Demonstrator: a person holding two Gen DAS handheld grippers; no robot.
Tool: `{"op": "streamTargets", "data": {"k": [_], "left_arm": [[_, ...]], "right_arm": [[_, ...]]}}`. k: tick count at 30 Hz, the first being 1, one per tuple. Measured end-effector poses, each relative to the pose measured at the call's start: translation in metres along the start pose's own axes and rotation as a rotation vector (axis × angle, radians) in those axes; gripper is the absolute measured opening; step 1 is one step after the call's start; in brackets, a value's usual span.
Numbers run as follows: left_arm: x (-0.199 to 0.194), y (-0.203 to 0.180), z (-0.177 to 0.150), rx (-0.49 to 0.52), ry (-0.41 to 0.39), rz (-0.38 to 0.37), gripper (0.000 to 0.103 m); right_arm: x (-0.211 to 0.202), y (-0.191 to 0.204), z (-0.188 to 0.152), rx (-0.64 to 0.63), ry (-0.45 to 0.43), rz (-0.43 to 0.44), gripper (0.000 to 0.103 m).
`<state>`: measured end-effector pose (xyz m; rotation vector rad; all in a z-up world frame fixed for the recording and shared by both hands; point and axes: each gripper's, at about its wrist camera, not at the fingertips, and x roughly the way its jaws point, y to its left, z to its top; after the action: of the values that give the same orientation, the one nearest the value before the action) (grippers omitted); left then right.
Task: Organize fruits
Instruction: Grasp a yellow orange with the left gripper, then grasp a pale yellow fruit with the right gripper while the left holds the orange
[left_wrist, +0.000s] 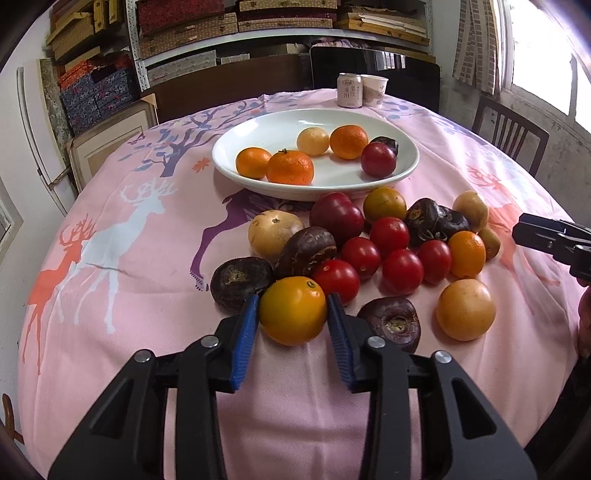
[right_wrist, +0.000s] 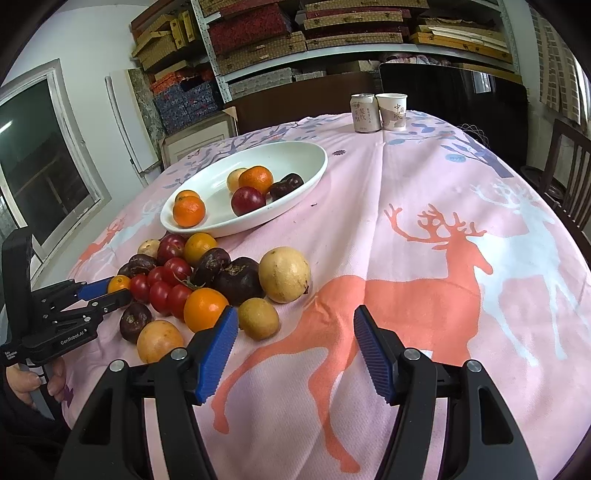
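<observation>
My left gripper (left_wrist: 293, 297) is shut on a yellow-orange fruit (left_wrist: 293, 310) at the near edge of a pile of fruit on the pink deer tablecloth (left_wrist: 147, 258). Its blue pads (left_wrist: 246, 332) touch both sides of the fruit. The right wrist view shows the same grip (right_wrist: 119, 290) at the left. Red tomatoes (left_wrist: 389, 234), dark brown fruit (left_wrist: 240, 277) and pale yellow fruit (left_wrist: 275, 232) lie in the pile. Behind it, a white plate (left_wrist: 258, 188) holds several fruit, among them mandarins (left_wrist: 290, 168). My right gripper (right_wrist: 295, 312) is open over bare cloth, right of the pile.
A drink can (left_wrist: 349, 90) and a paper cup (left_wrist: 373, 90) stand at the far table edge. Dark wooden chairs (left_wrist: 509, 133) stand around the round table. Shelves with boxes (left_wrist: 192, 29) fill the back wall. A hand (right_wrist: 33, 380) holds the left gripper's handle.
</observation>
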<state>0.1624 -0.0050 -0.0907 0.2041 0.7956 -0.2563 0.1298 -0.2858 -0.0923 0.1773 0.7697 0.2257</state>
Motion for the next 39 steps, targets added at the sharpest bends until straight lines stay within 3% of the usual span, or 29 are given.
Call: {"op": "streamTargets", "data": {"k": [5,11,19,26,39], "left_arm": [[-0.006,0.002,-0.006,-0.027,-0.017,-0.025,0.037],[-0.010,0.002,-0.013,-0.048,-0.026,-0.047,0.037],[-0.010,0.003,-0.014,-0.057,-0.026,-0.060,0.037],[-0.010,0.004,-0.013,-0.064,-0.024,-0.066,0.037],[-0.014,0.010,-0.015,-0.104,-0.045,-0.072,0.037]], "right_arm": [[-0.005,0.013,-0.002,-0.053,-0.004,0.035,0.066],[0.007,0.027,-0.005,-0.105,0.061,0.002,0.065],[0.027,0.040,0.004,-0.167,0.125,-0.063,0.037],[0.041,0.044,0.008,-0.166,0.168,-0.065,0.029],[0.017,0.024,0.005,-0.079,0.094,0.025,0.028]]}}
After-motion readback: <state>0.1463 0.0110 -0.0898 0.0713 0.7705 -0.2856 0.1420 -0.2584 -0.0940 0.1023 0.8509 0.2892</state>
